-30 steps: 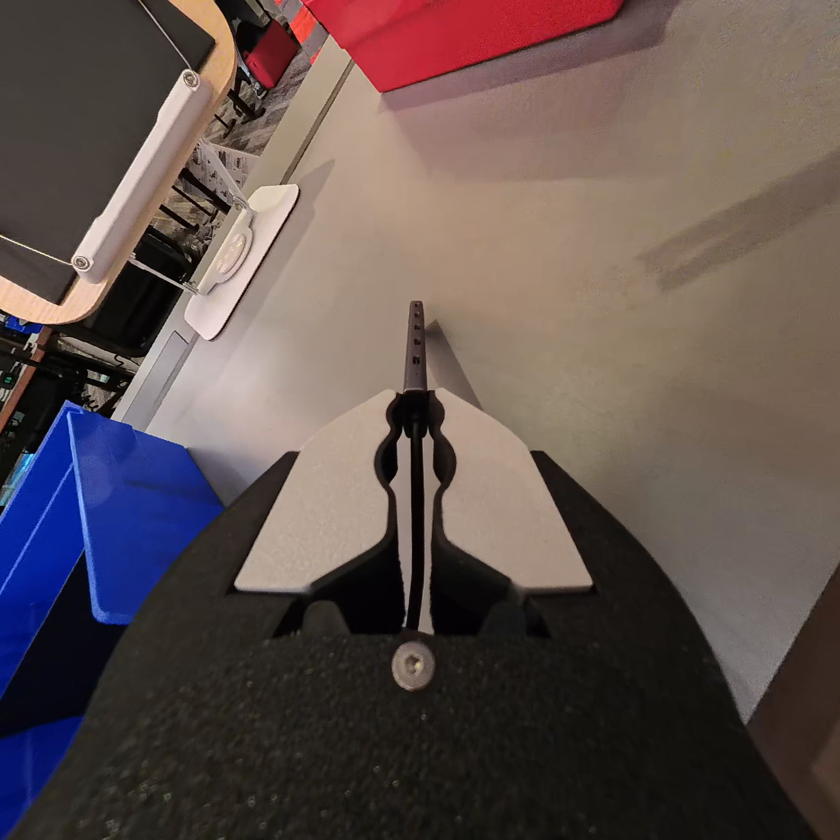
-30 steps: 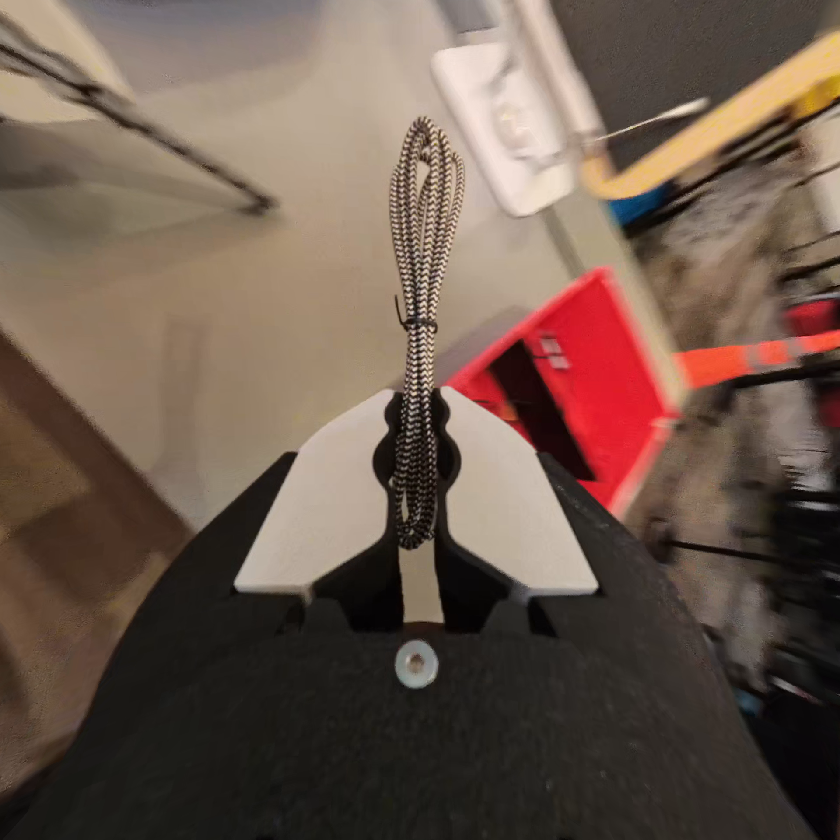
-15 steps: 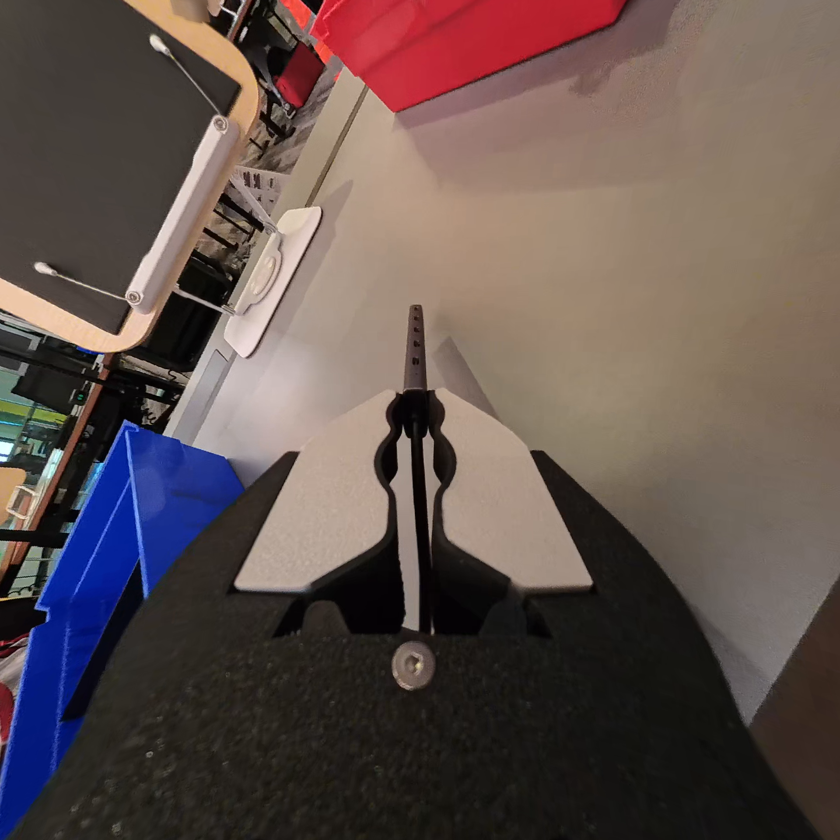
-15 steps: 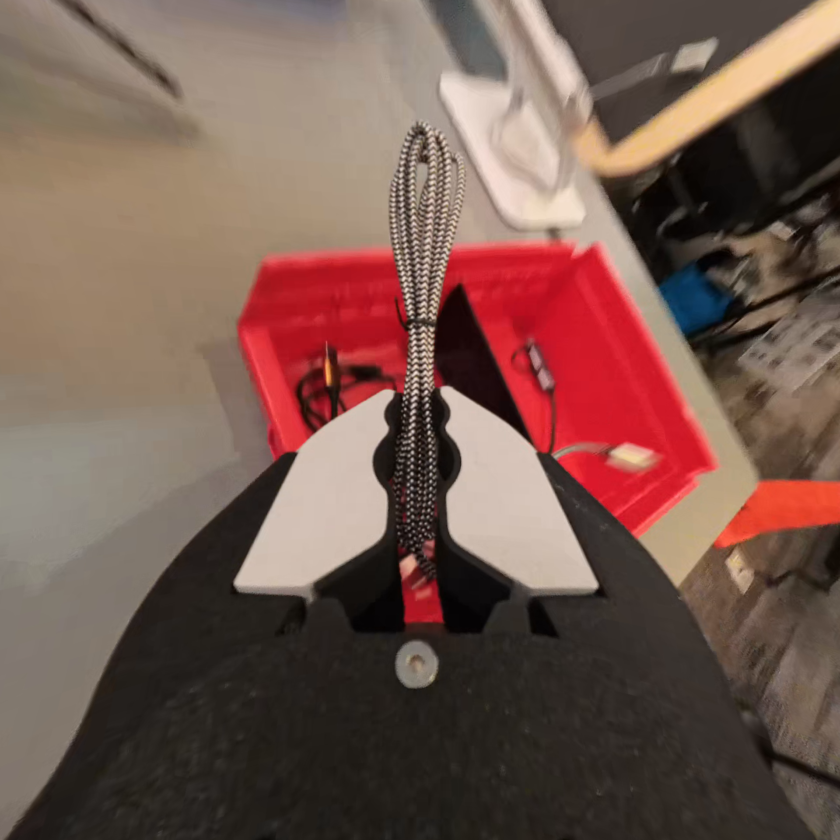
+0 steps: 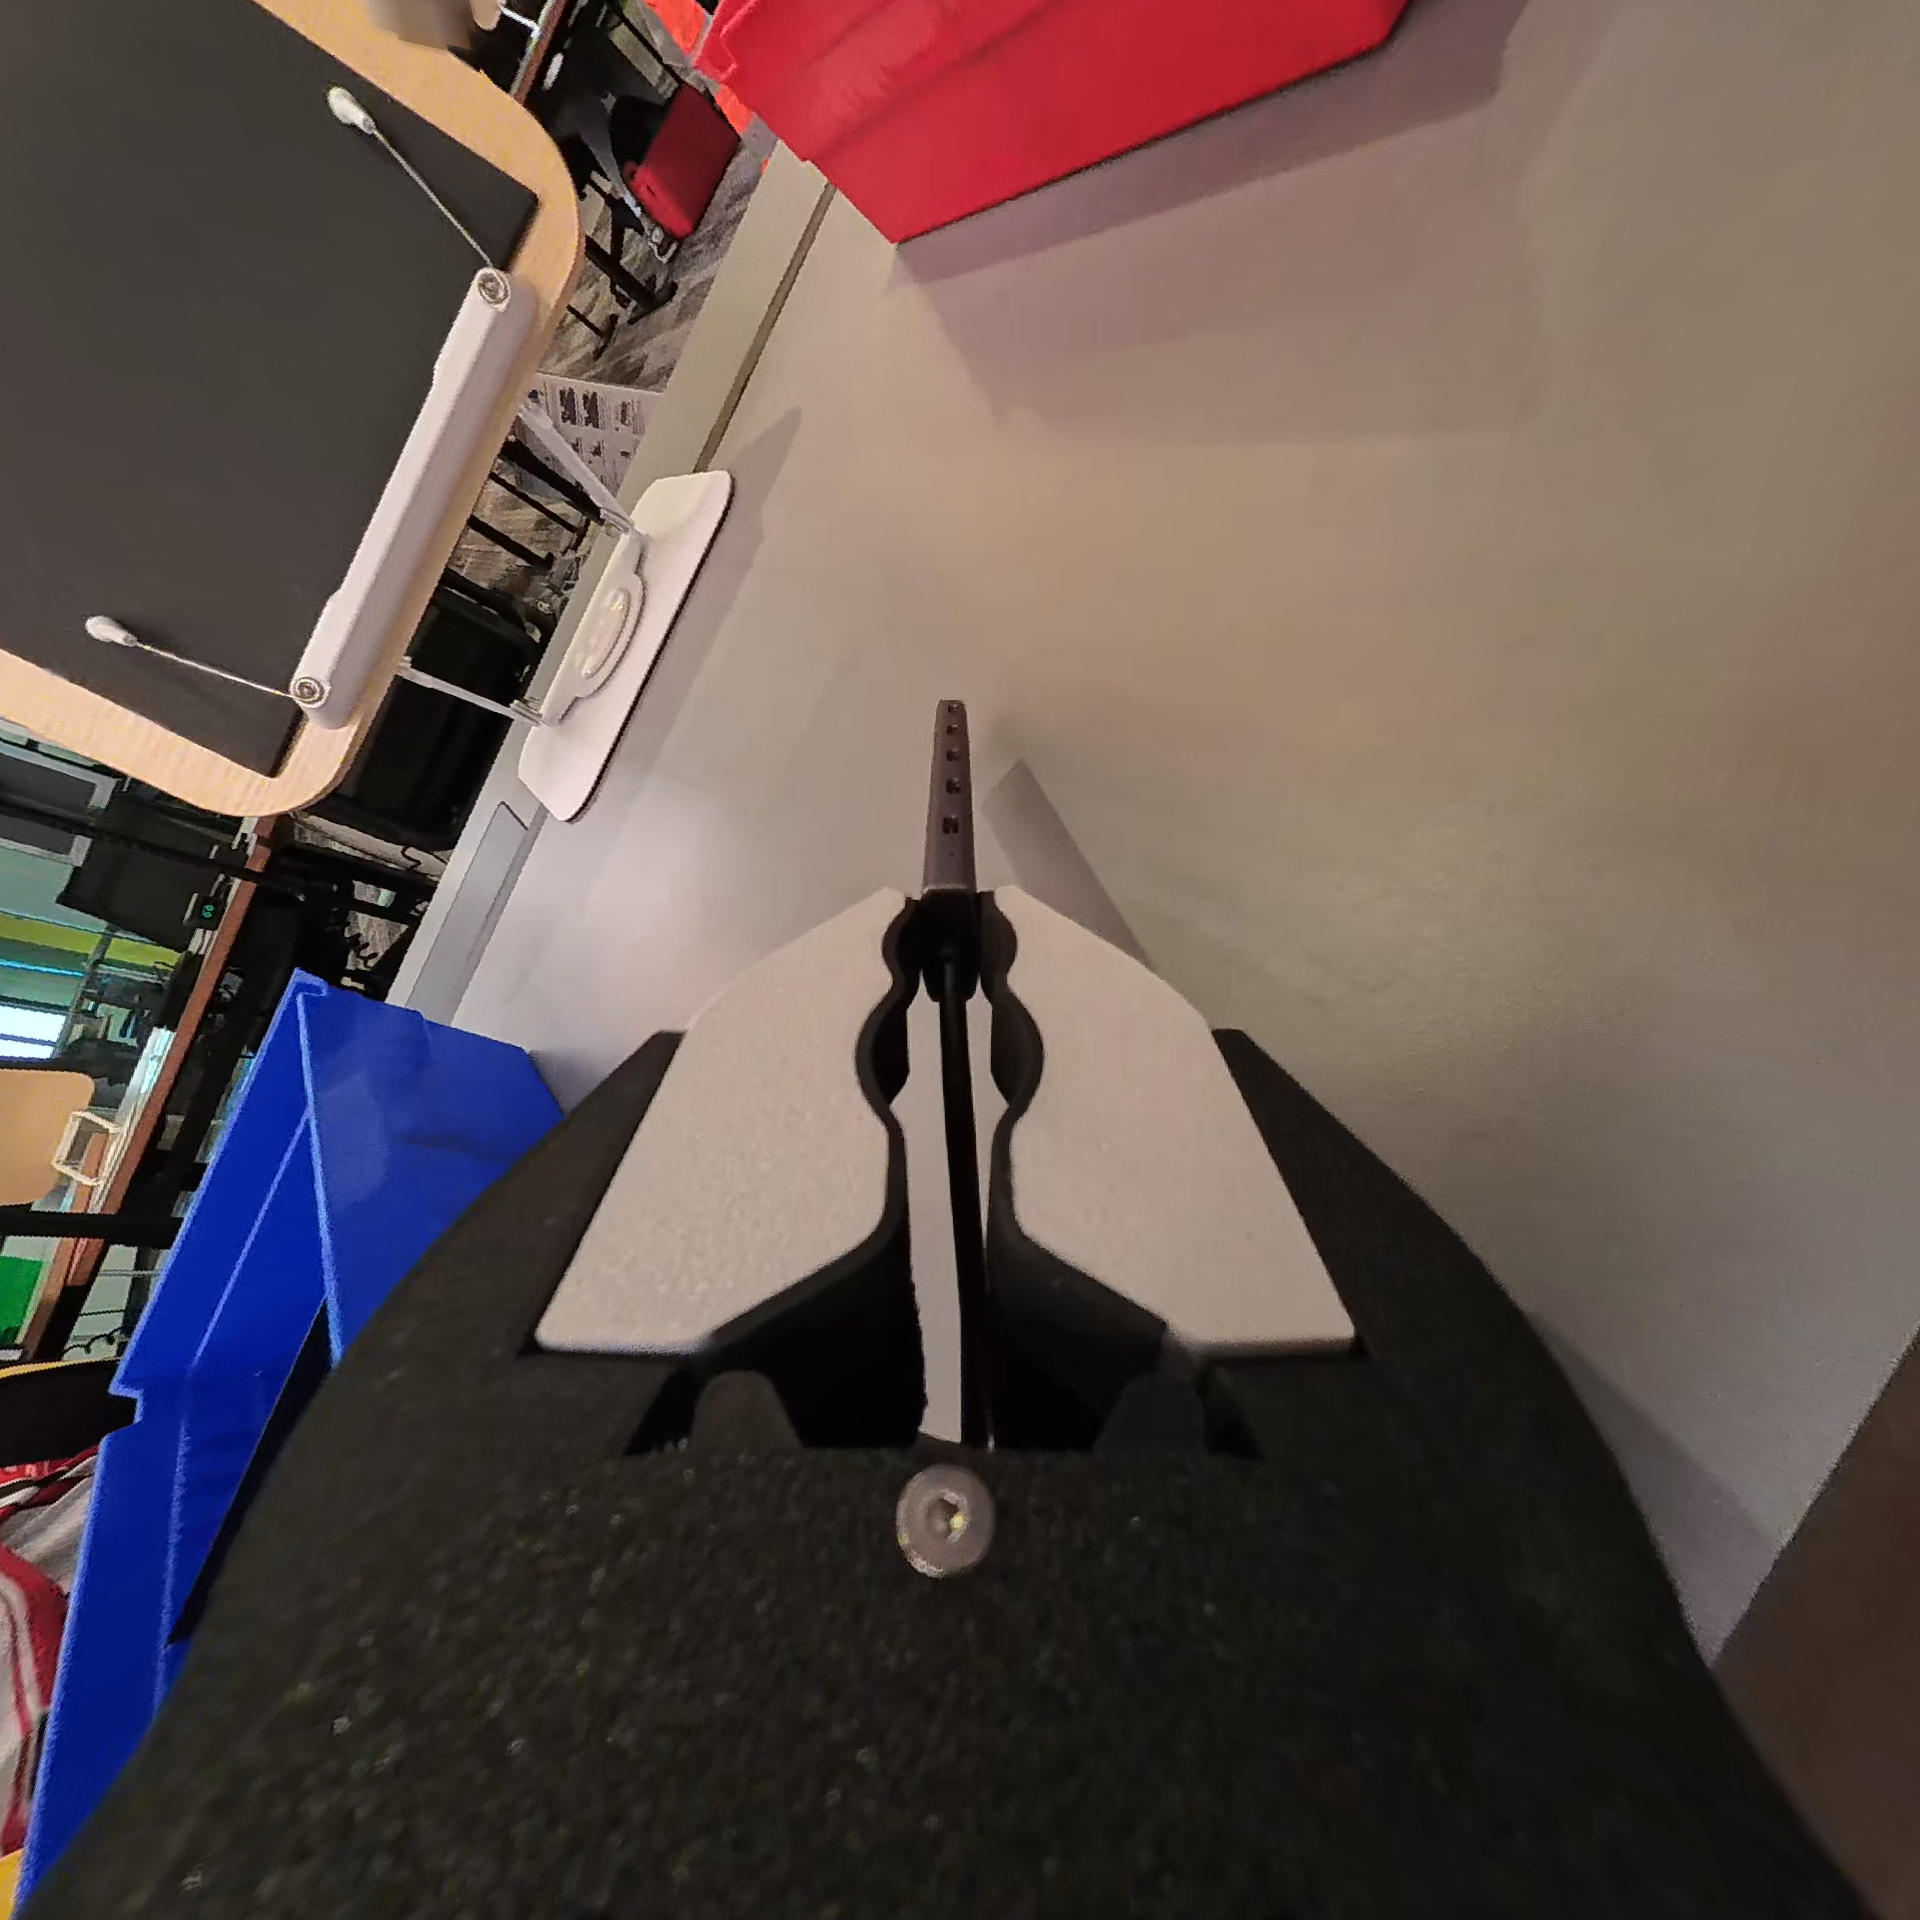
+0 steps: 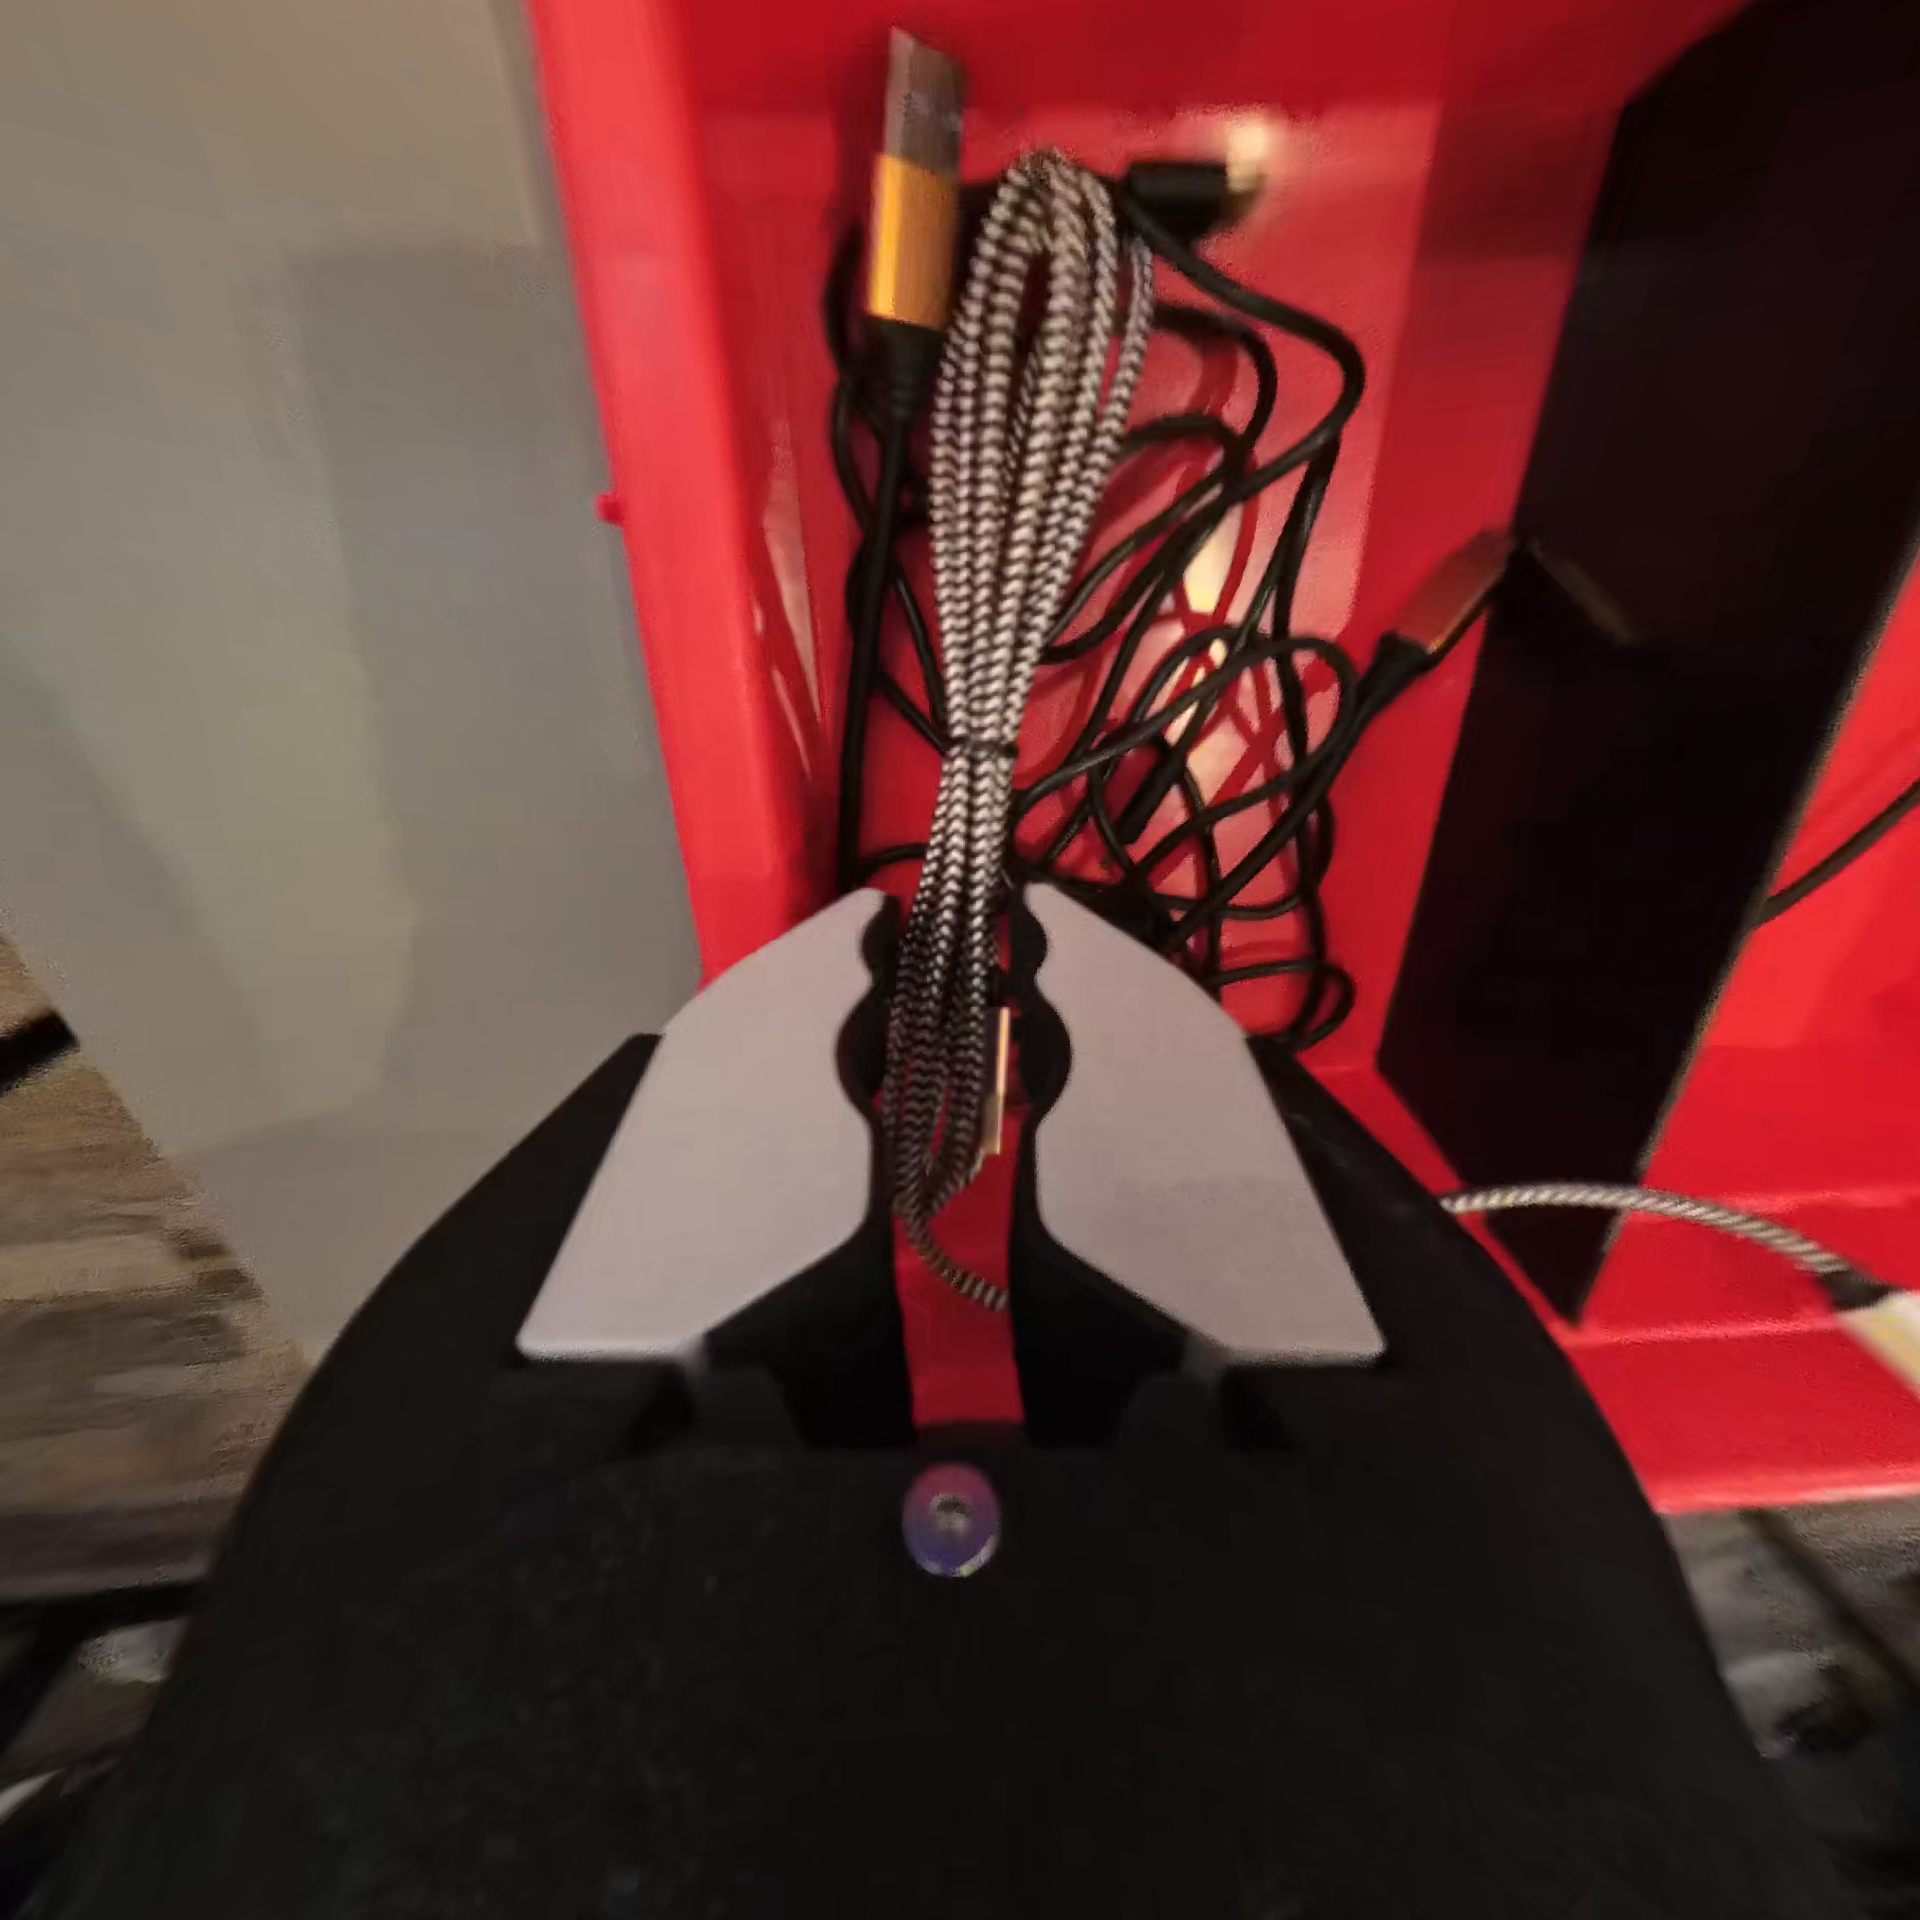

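Observation:
My left gripper [image 5: 948, 904] is shut on a thin dark grey flat device [image 5: 950, 790] with small ports along its edge, held edge-on above the grey table [image 5: 1403, 644]; its black cable [image 5: 964, 1195] runs back between the jaws. My right gripper [image 6: 956, 914] is shut on a bundled black-and-white braided cable [image 6: 1023, 436], tied at its middle, and holds it over the left compartment of a red bin [image 6: 675, 416]. In that compartment lies a tangled black cable [image 6: 1236, 675] with an orange USB plug [image 6: 912, 239].
A black divider [image 6: 1621, 727] splits the red bin; another braided cable [image 6: 1662, 1216] lies in its right part. The red bin [image 5: 1018, 114] shows far off in the left wrist view. A blue bin [image 5: 270, 1226] stands at the left, with a white stand base [image 5: 634, 634] at the table's edge. Across from one pair of fingers to the other is roughly 40 cm.
My right gripper has swung with the braided cable from over the table to right above the red bin's left compartment. The left gripper has shifted slightly, still holding the flat device.

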### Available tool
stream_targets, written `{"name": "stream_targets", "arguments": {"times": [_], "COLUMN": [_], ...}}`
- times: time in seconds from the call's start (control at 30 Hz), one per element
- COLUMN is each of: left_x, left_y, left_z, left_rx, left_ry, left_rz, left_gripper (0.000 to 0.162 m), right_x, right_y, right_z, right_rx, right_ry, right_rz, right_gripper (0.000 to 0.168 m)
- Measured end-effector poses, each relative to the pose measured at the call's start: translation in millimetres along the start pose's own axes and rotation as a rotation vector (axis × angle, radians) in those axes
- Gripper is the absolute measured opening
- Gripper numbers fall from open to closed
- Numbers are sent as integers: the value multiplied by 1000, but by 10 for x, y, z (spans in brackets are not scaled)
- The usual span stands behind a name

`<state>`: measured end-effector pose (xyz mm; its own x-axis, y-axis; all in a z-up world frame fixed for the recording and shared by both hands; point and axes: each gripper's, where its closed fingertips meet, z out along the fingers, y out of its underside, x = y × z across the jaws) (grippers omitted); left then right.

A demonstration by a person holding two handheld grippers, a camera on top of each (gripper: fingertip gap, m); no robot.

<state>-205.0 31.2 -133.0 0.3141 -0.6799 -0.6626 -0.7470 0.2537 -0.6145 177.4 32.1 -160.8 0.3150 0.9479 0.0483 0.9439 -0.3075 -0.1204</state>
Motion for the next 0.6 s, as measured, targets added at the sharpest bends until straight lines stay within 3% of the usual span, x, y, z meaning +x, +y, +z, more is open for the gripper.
{"name": "stream_targets", "arguments": {"times": [0.03, 0.1, 0.2, 0.3, 0.37, 0.43, 0.5, 0.57, 0.6], "left_x": [-8, -20, -29, -20, -1, 7, 4, -1, -5], "left_y": [10, 33, 66, 68, 77, 76, 72, 73, 75], "left_z": [-3, -8, -7, 4, 14, 11, 5, 2, 1], "left_rx": [-2, -8, -16, -11, -13, -11, -8, -8, -9], "left_ry": [-3, -4, -1, 10, 19, 21, 22, 21, 20], "left_rz": [2, -1, -17, -29, -28, -21, -23, -26, -24], "left_gripper": [10, 10, 10, 10, 10, 10, 10, 10, 10], "right_x": [7, -97, -63, 478, 677, 685, 821, 936, 921], "right_y": [25, 88, -87, -15, 138, 177, 302, 436, 400], "right_z": [20, -60, -360, -598, -554, -386, -293, -319, -304], "right_rx": [-33, -72, 107, 226, 185, 122, -7, -164, -195], "right_ry": [-4, -78, -100, 193, 299, 307, 436, 558, 551], "right_rz": [68, 142, 261, 466, 598, 621, 609, 611, 610], "right_gripper": [27, 19, 26, 32, 36, 41, 41, 8, 8]}}
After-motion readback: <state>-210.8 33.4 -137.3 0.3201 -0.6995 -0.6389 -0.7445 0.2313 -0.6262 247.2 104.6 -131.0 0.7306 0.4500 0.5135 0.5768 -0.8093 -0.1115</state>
